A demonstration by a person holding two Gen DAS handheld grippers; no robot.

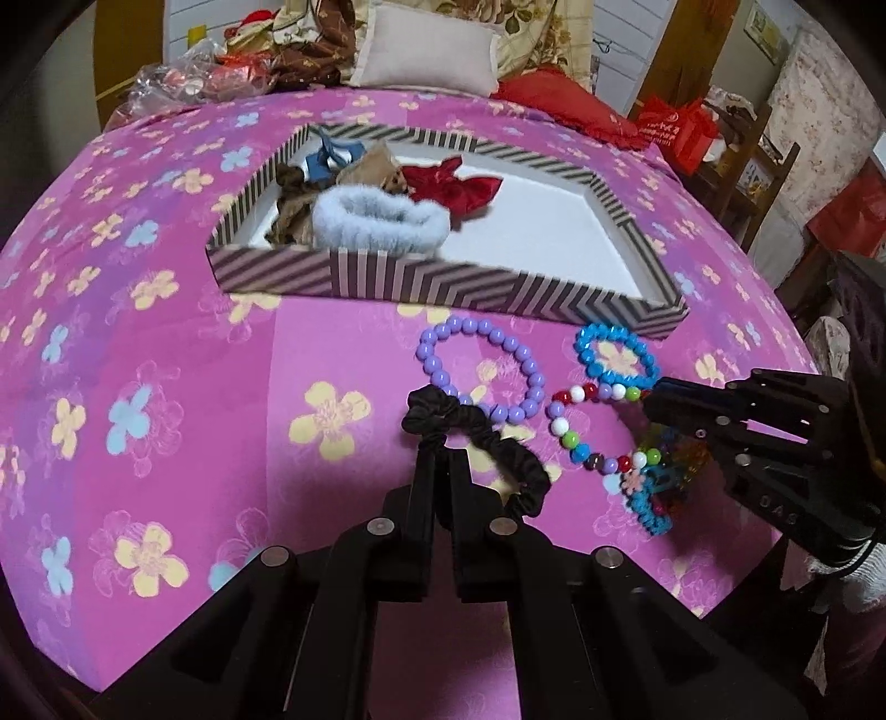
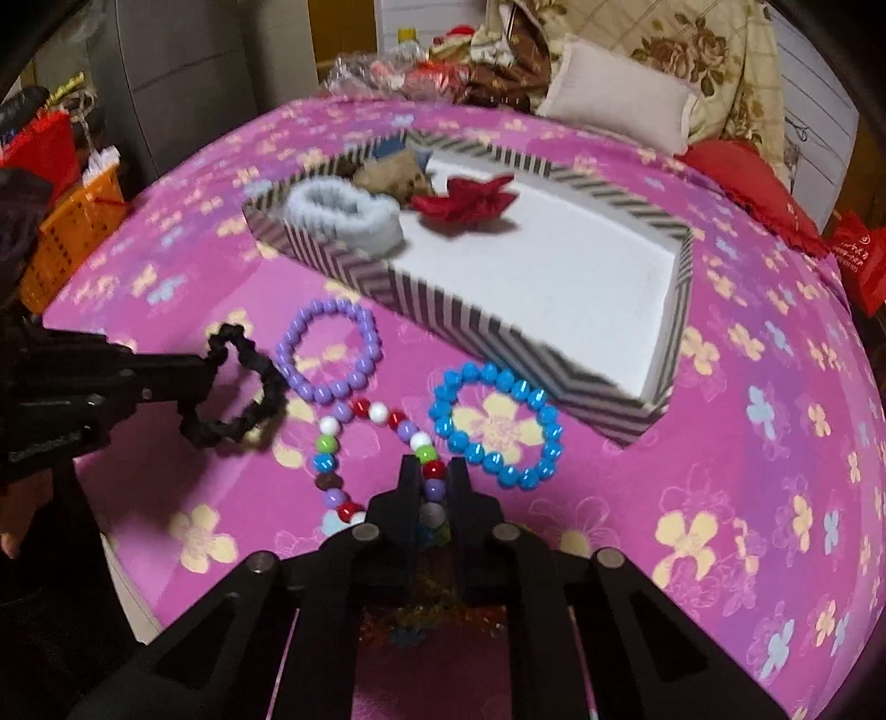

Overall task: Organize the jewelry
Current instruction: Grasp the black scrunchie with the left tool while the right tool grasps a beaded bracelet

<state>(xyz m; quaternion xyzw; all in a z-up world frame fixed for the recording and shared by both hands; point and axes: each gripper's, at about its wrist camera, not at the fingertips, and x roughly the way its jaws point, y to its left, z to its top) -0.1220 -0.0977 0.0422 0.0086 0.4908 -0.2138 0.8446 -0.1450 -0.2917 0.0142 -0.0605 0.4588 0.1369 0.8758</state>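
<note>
A bed covered in a pink floral bedspread (image 1: pixel 166 343) fills both views. Farthest left among the loose pieces lies a black fabric scrunchie (image 1: pixel 482 437); the left gripper (image 1: pixel 440 457) has its two fingers pinched together on the scrunchie's ruffled band. Just right of it, and touching it, sits a purple bead bracelet (image 1: pixel 479 371), lying flat on the bedspread. Next to the right comes a multicolored bead bracelet (image 2: pixel 376 437) of red, white, green, blue and purple beads. The right gripper (image 2: pixel 432 476) is closed around one side of this bracelet, with beads visible between its fingers. Farther right rests a bright blue bead bracelet (image 2: pixel 495 423), close beside the gripper's fingers and just in front of the box. Behind all four pieces stands a shallow striped box (image 1: pixel 443 282) with a white floor. Its left end holds a pale blue fluffy scrunchie (image 1: pixel 379 219), a tan fabric piece (image 1: pixel 371 166) and a red fabric bow (image 1: pixel 459 185). A white pillow (image 1: pixel 429 50) lies beyond the box.
</note>
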